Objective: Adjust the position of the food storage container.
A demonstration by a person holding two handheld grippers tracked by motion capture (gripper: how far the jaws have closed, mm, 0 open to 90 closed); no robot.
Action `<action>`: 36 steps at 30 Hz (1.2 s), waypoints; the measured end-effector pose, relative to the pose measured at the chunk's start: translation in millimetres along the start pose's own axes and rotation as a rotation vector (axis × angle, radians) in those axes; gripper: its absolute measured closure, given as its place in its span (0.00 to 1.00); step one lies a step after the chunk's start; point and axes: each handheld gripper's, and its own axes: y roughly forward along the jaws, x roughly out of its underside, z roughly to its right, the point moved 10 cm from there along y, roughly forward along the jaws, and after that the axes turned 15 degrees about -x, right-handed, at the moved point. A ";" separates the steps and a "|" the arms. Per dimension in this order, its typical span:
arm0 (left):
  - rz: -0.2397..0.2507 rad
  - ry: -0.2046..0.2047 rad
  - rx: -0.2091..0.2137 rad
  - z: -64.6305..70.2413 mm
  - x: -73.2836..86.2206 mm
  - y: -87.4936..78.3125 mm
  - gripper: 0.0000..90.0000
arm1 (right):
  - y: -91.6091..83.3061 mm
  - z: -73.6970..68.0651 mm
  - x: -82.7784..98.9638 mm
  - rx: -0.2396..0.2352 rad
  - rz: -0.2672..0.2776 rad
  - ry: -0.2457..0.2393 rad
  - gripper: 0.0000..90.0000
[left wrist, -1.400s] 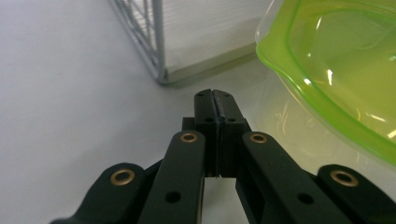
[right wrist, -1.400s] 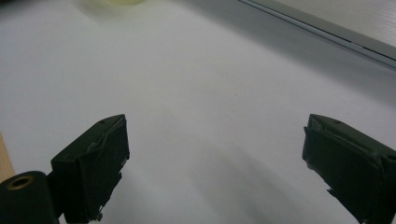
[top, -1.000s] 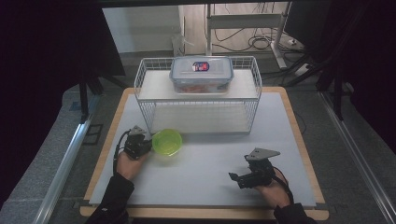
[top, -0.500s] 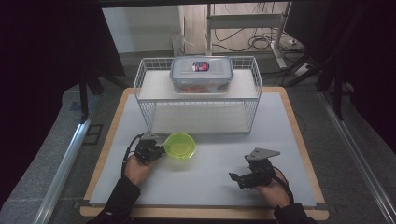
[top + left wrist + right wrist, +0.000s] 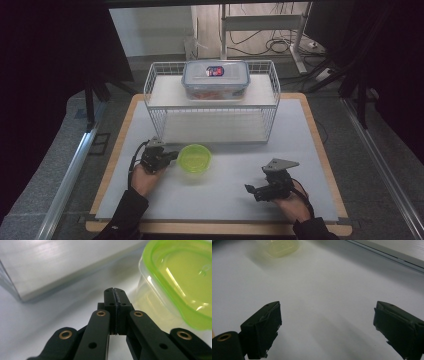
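White table mat [image 5: 225,200] on wood-edged board. At far side, white wire rack [image 5: 212,102], clear lidded food box [image 5: 216,80] on its top shelf. Green-lidded container [image 5: 194,158] flat on mat, in front of rack, left of centre. Left gripper [image 5: 172,156] just beside container's left edge, jaws pressed together, gripping nothing. Right gripper [image 5: 252,190] low at near right, well apart from container, jaws spread wide, nothing between them

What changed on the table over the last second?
The left gripper, jaws shut beside it, slid the green container rightward across the mat. The right gripper, jaws open, the rack and the box on it stayed put.
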 end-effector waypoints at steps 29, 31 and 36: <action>-0.013 0.068 0.026 23.9 -2.9 -0.2 1.00 | 0.0 10.3 3.1 0.049 -0.018 0.028 0.04; 0.003 0.054 0.017 18.8 -7.3 -2.8 1.00 | -0.1 10.6 2.8 0.052 -0.016 0.030 0.04; 0.034 0.031 0.039 14.2 -14.6 -8.0 1.00 | -1.1 12.2 3.3 0.061 -0.020 0.033 0.05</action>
